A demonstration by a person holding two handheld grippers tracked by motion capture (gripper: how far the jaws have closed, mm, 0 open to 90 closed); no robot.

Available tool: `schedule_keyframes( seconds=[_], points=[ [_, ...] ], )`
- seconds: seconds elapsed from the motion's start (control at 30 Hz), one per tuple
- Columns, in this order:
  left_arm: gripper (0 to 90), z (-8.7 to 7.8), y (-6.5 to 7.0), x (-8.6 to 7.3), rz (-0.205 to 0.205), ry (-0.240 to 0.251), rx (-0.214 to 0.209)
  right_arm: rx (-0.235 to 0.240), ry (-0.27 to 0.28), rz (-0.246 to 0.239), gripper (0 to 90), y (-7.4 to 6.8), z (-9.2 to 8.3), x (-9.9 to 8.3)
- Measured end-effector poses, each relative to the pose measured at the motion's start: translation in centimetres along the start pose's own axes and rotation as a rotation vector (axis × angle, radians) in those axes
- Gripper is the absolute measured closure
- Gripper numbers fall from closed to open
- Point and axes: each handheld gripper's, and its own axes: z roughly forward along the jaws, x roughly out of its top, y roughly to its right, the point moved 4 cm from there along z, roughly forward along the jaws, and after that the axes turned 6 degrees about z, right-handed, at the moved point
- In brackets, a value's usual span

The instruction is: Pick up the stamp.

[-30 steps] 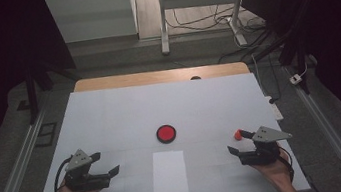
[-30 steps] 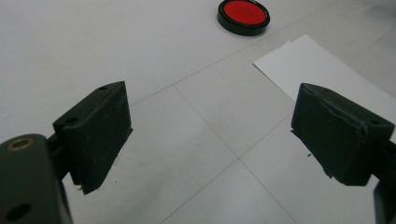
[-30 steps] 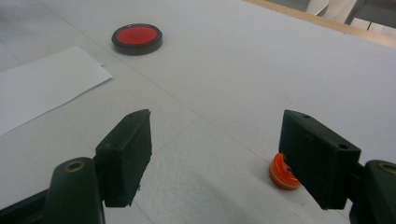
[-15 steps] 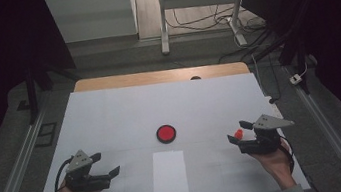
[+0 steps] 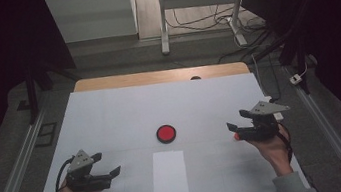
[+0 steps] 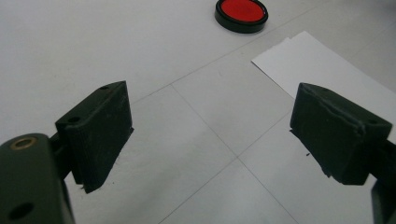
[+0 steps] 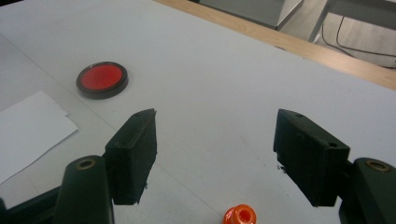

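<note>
White sheeting covers the table, with a wooden edge at the far side. Near its middle lies a shallow black-rimmed dish with a red inside, holding nothing else that I can make out. A white paper sheet lies just in front of it. The left gripper rests low, jaws wide apart and empty. The right gripper hovers with jaws apart, having just been closing a little, nothing between them; a small orange piece sits just below its jaws, perhaps a cap.
</note>
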Motion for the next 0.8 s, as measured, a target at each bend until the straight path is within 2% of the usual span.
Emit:
schedule_keyframes(
  seconds=[0.17,0.23,0.57,0.67,0.8],
  points=[
    [13.2,0.2,0.1,-0.1,0.007,-0.009,0.002,-0.012,-0.065,-0.023,30.2,1.2,1.1,-0.6],
    [13.2,0.2,0.1,-0.1,0.008,-0.009,0.001,-0.012,-0.085,-0.015,30.2,1.5,1.3,-0.9],
    [13.4,0.3,0.1,-0.2,-0.002,-0.01,0.001,-0.011,-0.117,0.003,30.8,2.1,1.6,-1.7],
    [13.4,0.3,0.1,-0.2,-0.003,-0.01,0.001,-0.02,-0.136,0.027,31.5,2.7,1.6,-2.5],
    [13.4,0.4,0.0,-0.2,-0.007,-0.008,-0.001,-0.025,-0.164,0.03,32.4,2.9,1.8,-3.2]
  ],
)
